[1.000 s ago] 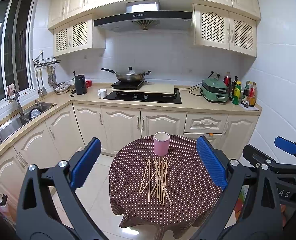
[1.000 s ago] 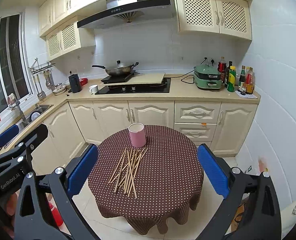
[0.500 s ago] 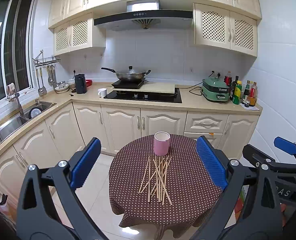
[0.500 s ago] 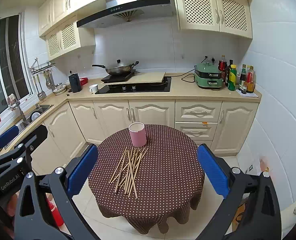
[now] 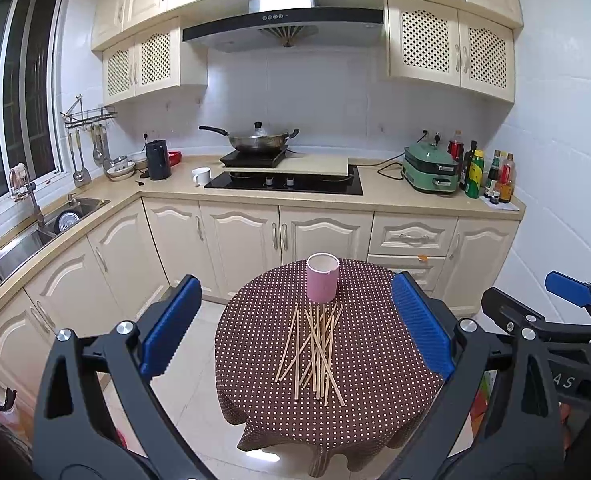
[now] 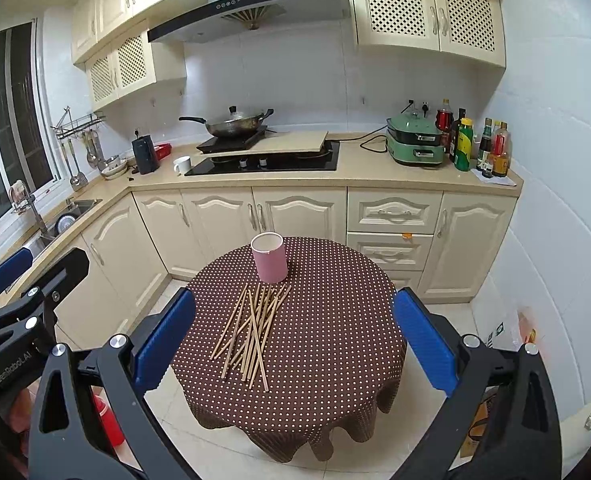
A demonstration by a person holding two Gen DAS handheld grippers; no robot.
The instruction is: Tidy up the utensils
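Little has moved since the earlier frame: both grippers hang in much the same place above the floor, short of the round table, with the view only slightly steadier.

Low in the left wrist view, the left gripper has its blue pads spread wide, holding and touching nothing. The right gripper is likewise agape and empty in its own view.

At frame centre, beyond the pads, the chopsticks lie in a loose, crossed heap on the dotted cloth. Just past their far ends stands the pink cup, upright and apparently empty, though its inside is hard to read at this range.

Nothing is yet sorted. A clean start would likely mean lowering one gripper over an outlying stick at the heap's left edge, pads square across its shaft, and closing near the middle so it lifts level without dragging its neighbours, then tipping it end-first into the cup.

Behind, the kitchen counter fills the upper frame.
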